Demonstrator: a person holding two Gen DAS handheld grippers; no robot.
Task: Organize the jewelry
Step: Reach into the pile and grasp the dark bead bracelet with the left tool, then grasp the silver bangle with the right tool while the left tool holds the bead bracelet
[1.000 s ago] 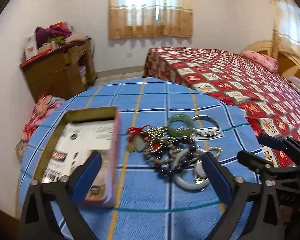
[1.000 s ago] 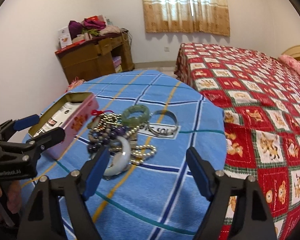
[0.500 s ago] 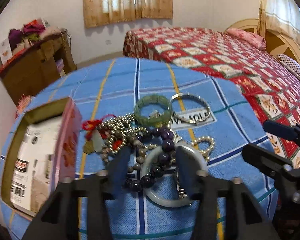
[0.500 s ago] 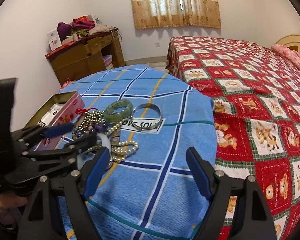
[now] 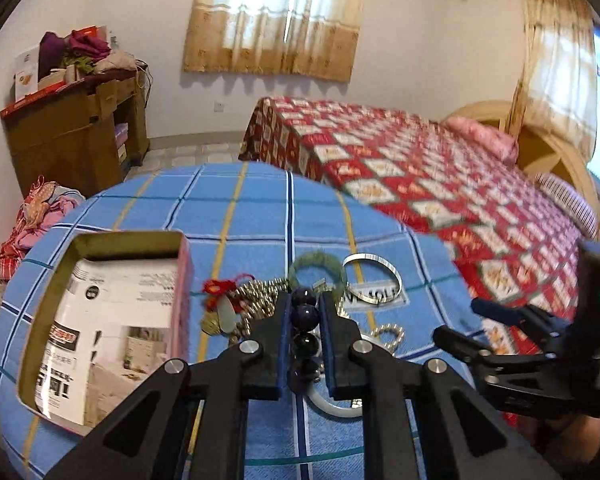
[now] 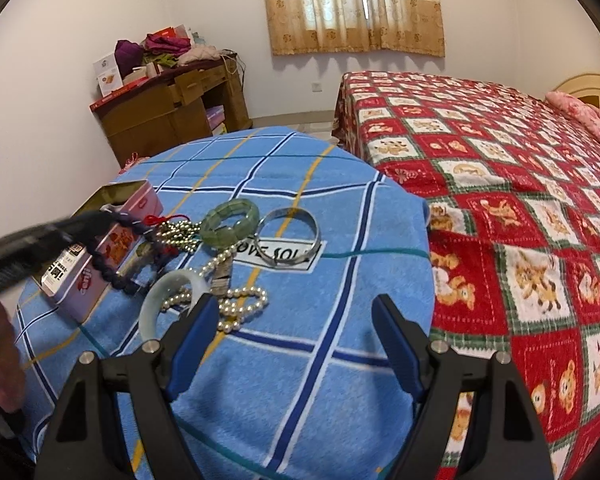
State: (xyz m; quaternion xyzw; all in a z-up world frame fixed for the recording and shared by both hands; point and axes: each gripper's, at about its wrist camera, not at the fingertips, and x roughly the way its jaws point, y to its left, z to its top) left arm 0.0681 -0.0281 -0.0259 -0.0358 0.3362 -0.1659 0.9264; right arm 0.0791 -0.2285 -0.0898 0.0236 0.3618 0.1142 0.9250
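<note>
Jewelry lies heaped on the blue checked tablecloth. My left gripper is closing, and its pads press on a dark purple bead bracelet. In the right wrist view that bracelet hangs from the left gripper beside the open pink tin. On the cloth remain a green jade bangle, a silver bangle, a white jade bangle, a pearl strand and gold beads with a red knot. My right gripper stands open above the cloth, nothing between its fingers.
The tin holds a printed leaflet. The round table's edge drops off on the right toward a bed with a red patterned quilt. A cluttered wooden desk stands by the far wall. A person's hand grips the left tool.
My left gripper moved forward over the heap, its jaws came together on the purple bead bracelet, and the bracelet now hangs off the cloth near the tin. The right gripper stayed put.
</note>
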